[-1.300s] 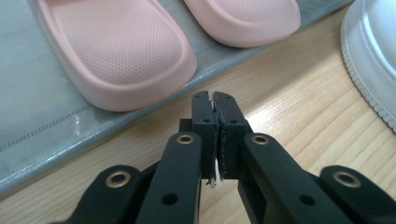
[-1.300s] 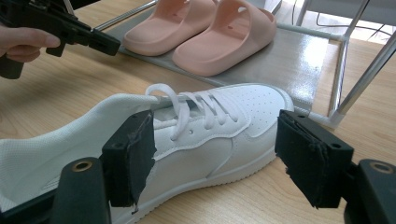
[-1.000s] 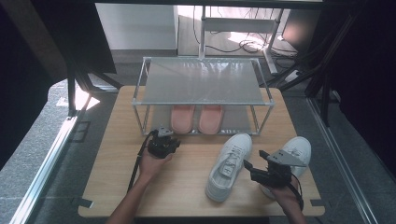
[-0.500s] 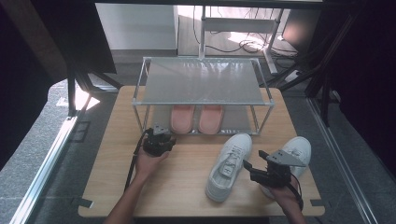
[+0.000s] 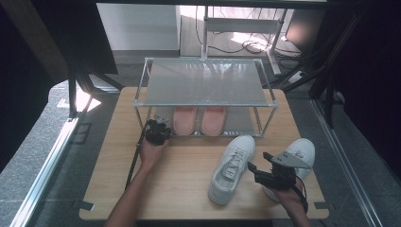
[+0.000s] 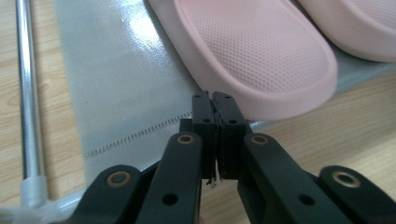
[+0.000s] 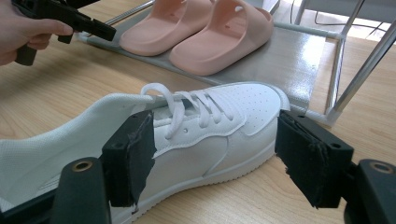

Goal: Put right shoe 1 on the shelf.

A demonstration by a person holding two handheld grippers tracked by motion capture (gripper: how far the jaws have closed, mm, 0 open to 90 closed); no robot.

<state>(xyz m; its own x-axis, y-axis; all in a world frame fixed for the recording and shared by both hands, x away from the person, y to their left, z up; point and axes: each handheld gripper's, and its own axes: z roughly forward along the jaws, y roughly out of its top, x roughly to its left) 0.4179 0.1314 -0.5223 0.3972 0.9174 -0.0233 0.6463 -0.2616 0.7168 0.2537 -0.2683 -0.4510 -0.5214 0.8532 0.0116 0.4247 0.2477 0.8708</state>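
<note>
High view looks down on a wooden table (image 5: 189, 179) that carries a two-tier shoe rack (image 5: 203, 85) of silver rods with translucent shelves, set toward the far edge. On the rack's lower shelf a pair of pink slippers (image 5: 198, 120) lies side by side, touching each other, heels toward the person. In front of the rack, on the bare tabletop, a white sneaker (image 5: 231, 169) lies toe toward the rack and slightly angled, and a second white sneaker (image 5: 300, 153) rests further right, partly covered by the right gripper (image 5: 250, 168). That gripper is held low over the table just beside the nearer sneaker; in the right gripper view its black padded jaws stand wide apart with nothing pressed between them, the laced sneaker (image 7: 196, 135) lying past them on the wood. The left gripper (image 5: 157, 126) is at the rack's front left corner, by the lower shelf and just left of the slippers. In the left gripper view its jaws have just been closing and now meet pad against pad, holding nothing, their tips right at the rounded rim of the left slipper (image 6: 252, 56), which sits on the shiny shelf liner (image 6: 116, 84) beside a silver rod (image 6: 25, 84).
</note>
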